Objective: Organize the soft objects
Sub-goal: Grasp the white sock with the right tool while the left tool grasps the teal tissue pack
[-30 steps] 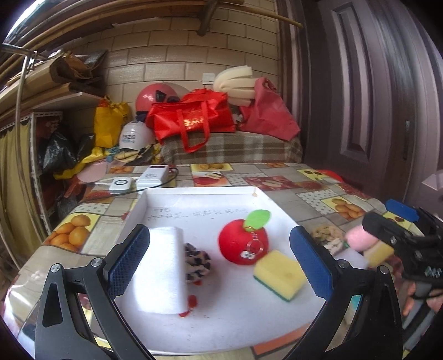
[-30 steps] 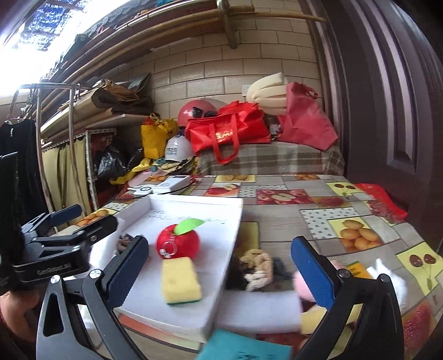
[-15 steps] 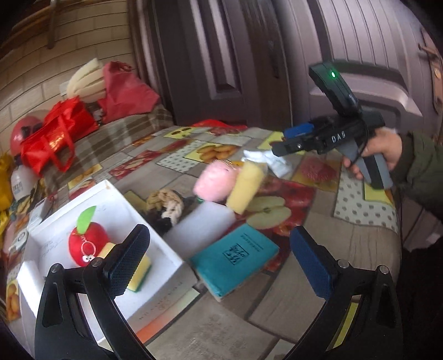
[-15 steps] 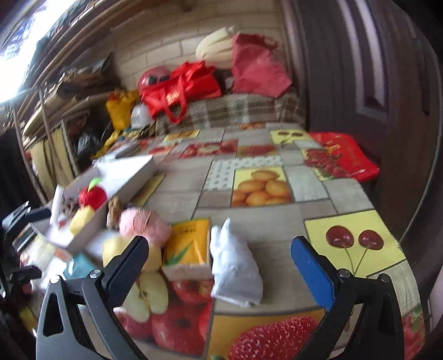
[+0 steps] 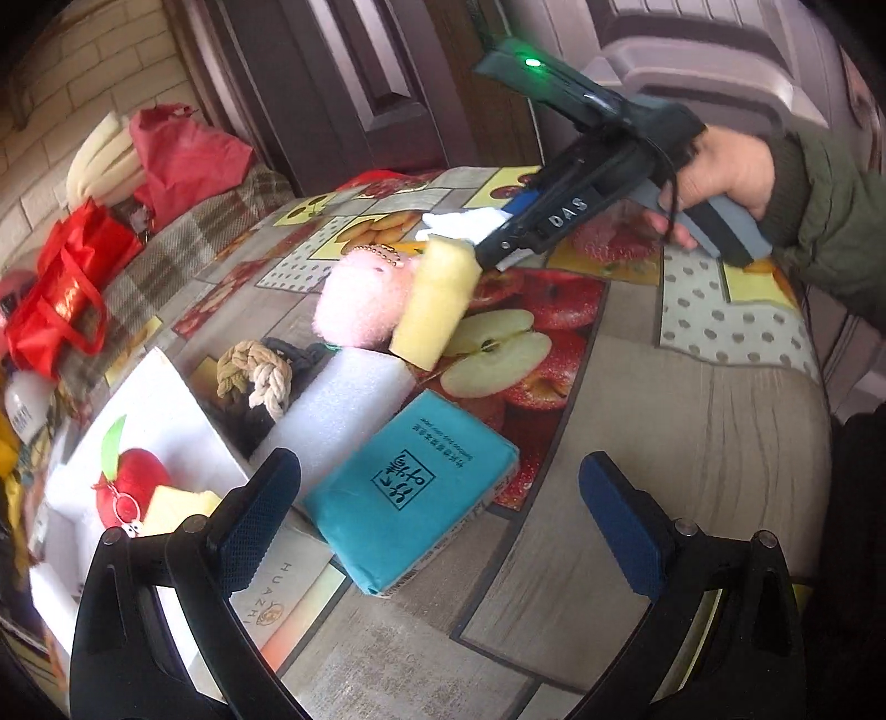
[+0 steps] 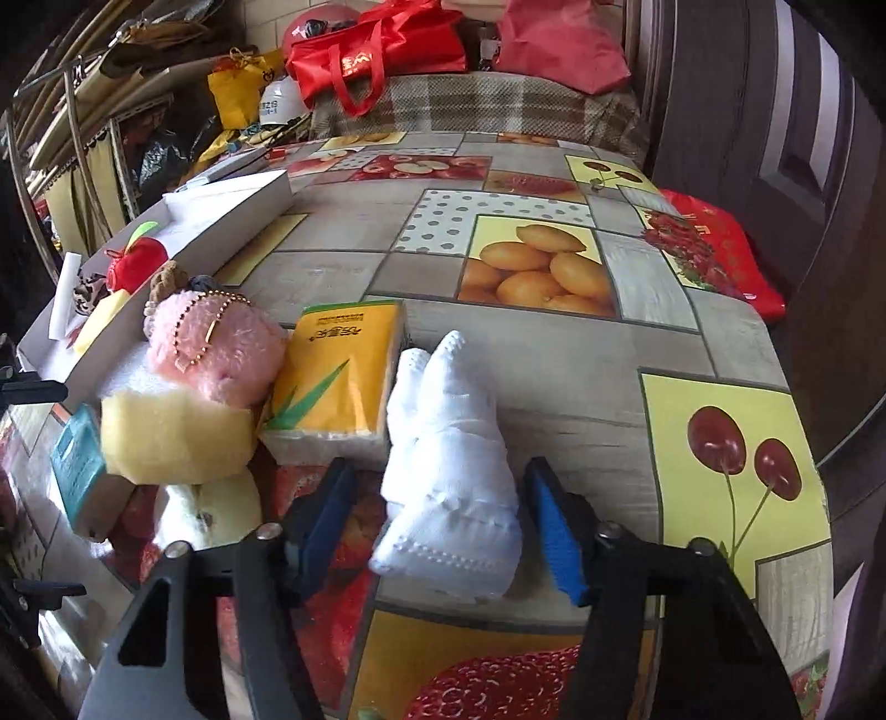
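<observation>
My right gripper is open, its fingers on either side of a white folded cloth that lies on the table; the pads do not touch it. In the left wrist view the right gripper is over that cloth. Left of it lie a yellow tissue pack, a pink plush, a yellow sponge and a teal pack. A white foam block and a rope knot lie by the white box, which holds a red apple plush. My left gripper is open and empty above the teal pack.
The table has a fruit-print cloth. A red packet lies at its far right edge by a dark door. Red bags sit on a plaid cover behind the table. Shelves stand at the left.
The left gripper has swung right from the box to the teal pack. The right gripper has moved forward and down around the white cloth, its jaws narrower than before.
</observation>
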Demonstrator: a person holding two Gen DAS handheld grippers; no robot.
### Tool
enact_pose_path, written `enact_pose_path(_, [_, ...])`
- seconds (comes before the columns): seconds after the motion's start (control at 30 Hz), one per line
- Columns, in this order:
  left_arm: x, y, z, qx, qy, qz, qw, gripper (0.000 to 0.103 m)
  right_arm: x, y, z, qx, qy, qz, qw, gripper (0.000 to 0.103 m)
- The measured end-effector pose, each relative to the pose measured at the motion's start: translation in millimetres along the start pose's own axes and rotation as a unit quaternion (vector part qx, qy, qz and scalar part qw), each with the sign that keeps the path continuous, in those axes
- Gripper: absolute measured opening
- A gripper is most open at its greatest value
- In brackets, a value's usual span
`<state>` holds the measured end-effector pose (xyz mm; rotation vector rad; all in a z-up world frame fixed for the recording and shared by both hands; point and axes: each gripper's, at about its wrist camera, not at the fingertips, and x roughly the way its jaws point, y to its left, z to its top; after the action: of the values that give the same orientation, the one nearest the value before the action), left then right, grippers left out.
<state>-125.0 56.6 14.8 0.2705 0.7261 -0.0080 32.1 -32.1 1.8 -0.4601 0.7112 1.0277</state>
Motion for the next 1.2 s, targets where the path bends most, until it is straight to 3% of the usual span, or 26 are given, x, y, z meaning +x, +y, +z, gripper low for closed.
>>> enact_pose_path(0.03, [-1.1,5.2,0.2,-0.013,-0.002,-0.012,0.9998,0.097,-3.2,-0.2,-0.9,0.002,-0.006,0.006,1.000,0.044])
enact_pose_path(0.1, [-2.5,11.4,0.4,-0.033,-0.004,-0.028,0.9991,0.072,-8.0,-2.4,-0.6,0.008,-0.017,0.012,1.000,0.043])
enact_pose_path(0.13, [-1.6,13.8,0.5,-0.038,-0.001,-0.033,0.9987,0.069,-11.3,-4.3,-0.9,0.013,-0.025,0.012,1.000,0.043])
enact_pose_path(0.33, [3.2,7.9,2.4,-0.032,0.011,-0.022,0.9992,0.069,-18.1,-18.2,0.6,0.053,-0.045,0.018,0.997,0.043])
enact_pose_path(0.67, [13.6,11.4,7.0,-0.037,0.019,-0.008,0.9991,0.070,-14.7,-14.9,3.0,0.048,-0.042,0.011,0.998,0.043])
enact_pose_path(0.73, [12.4,10.6,6.8,-0.038,0.017,-0.036,0.9985,0.070,-13.8,-17.6,3.2,0.056,-0.041,0.013,0.998,0.043])
enact_pose_path(0.83, [3.4,12.9,10.8,-0.079,-0.013,-0.146,0.9859,0.070,-12.8,-19.2,3.1,0.060,-0.039,0.012,0.997,0.043])
enact_pose_path(0.93, [-9.2,14.9,14.3,-0.096,-0.056,-0.127,0.9856,0.070,-12.8,-19.7,3.1,0.060,-0.039,0.011,0.997,0.043])
enact_pose_path(1.07, [-14.7,35.1,8.9,-0.145,-0.076,-0.130,0.9778,0.070,-13.3,-22.2,3.1,0.063,-0.041,0.012,0.997,0.043])
enact_pose_path(1.13, [-13.0,39.8,9.0,-0.153,-0.072,-0.145,0.9750,0.070,-13.5,-22.6,2.9,0.065,-0.042,0.012,0.997,0.043])
enact_pose_path(1.2, [-7.4,33.1,9.8,-0.127,-0.043,-0.166,0.9770,0.070,-13.7,-22.8,2.6,0.068,-0.042,0.012,0.997,0.043])
